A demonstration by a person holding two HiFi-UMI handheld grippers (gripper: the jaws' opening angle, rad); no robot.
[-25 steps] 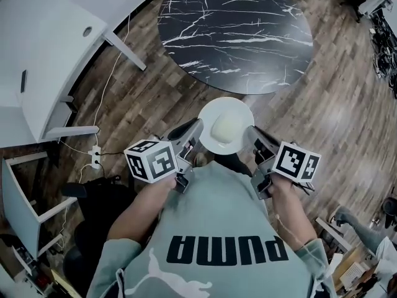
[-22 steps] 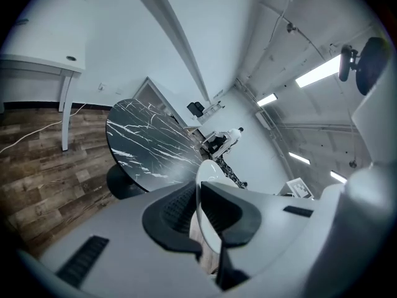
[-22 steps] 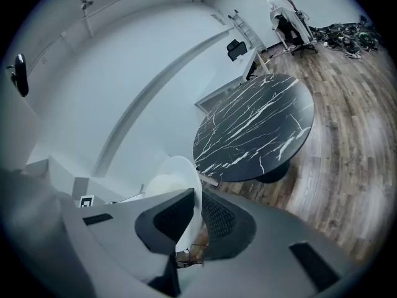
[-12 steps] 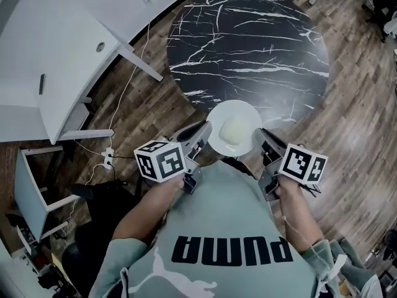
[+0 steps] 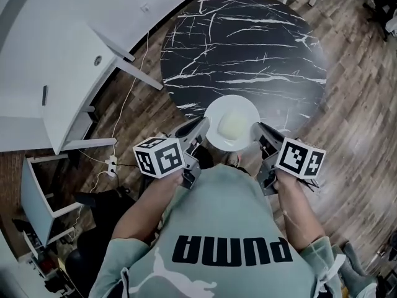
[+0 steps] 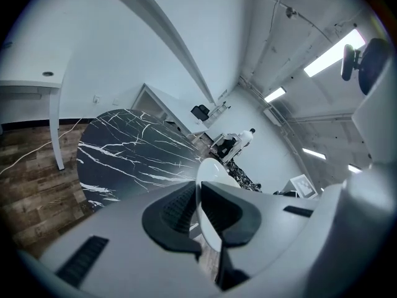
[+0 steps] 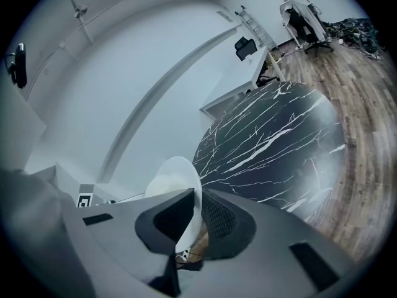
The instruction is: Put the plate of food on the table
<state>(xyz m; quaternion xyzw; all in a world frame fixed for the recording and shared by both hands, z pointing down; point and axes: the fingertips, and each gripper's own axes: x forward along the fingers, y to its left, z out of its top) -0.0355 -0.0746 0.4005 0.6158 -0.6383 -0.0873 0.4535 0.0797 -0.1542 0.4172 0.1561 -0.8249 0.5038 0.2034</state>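
White ceramic, the plate point(image 5: 232, 123) sits clamped between both tools. The left gripper point(image 5: 201, 128) has its jaws closed down to a thin slit on the plate's left rim, and the right gripper point(image 5: 257, 129) pinches the opposite rim the same way. Each gripper view shows the rim edge-on between the ribbed pads. A pale mound of food point(image 5: 232, 126) lies at the plate's centre.

In the head view the plate overlaps the near edge of the round black marble table point(image 5: 248, 42), partly over the top and partly over the wood floor point(image 5: 353, 104). Whether it touches the top cannot be told. The tabletop beyond the plate is bare. A white desk point(image 5: 62, 42) stands well to the left, with a cable point(image 5: 126, 95) trailing on the floor beside it.
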